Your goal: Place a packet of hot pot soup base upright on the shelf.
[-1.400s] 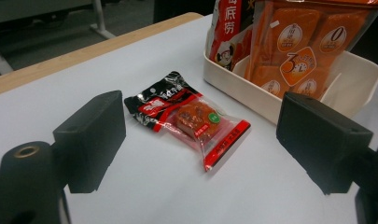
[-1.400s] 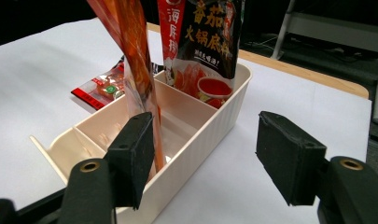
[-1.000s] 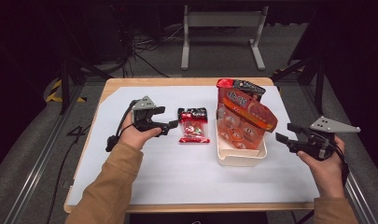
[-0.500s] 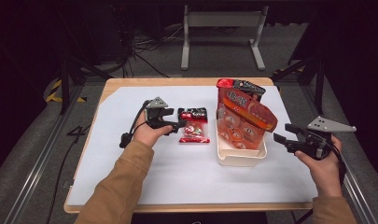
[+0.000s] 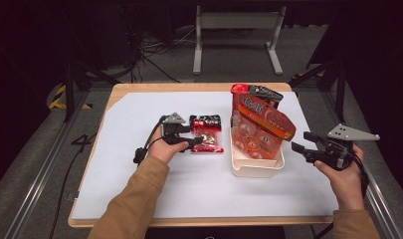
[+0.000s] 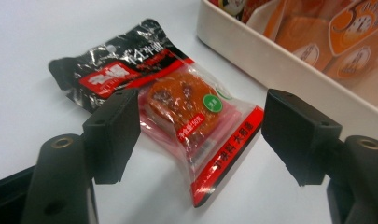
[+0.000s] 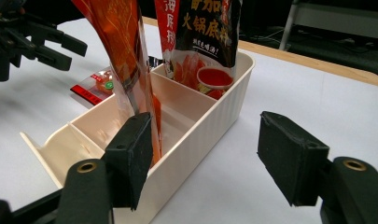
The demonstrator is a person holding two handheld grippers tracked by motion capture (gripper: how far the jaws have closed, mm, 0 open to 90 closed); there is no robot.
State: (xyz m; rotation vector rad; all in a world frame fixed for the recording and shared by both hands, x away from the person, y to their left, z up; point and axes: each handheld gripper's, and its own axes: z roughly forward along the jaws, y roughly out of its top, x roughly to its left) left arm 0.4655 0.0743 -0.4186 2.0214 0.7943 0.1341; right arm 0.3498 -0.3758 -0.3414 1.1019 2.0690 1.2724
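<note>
Left gripper (image 5: 196,142) sits at mid-tabletop, on the white sheet (image 5: 139,114), its jaws spread wide on either side of the near end of the snack pack (image 5: 207,133). In the left gripper view the pack (image 6: 177,109) lies flat between the two black pads, touching neither that I can tell; the left pad stands just beside the pack's clear edge, the right pad well off its red-striped end. The pack is black at the far end, with a clear window over an orange-red filling and a green round sticker. It lies just left of the cream bin (image 5: 256,167), apart from the bin wall. The bin stands right of centre, long axis running from the near edge toward the far edge, and is divided into compartments. An orange bag (image 5: 261,132) stands tilted in it, and a red and black pouch (image 5: 253,92) stands upright at its far end. Right gripper (image 5: 299,142) hovers near the tabletop's right edge, just right of the bin, jaws spread and holding nothing. In the right gripper view its pads frame the bin's side wall (image 7: 200,126), without contact.
</note>
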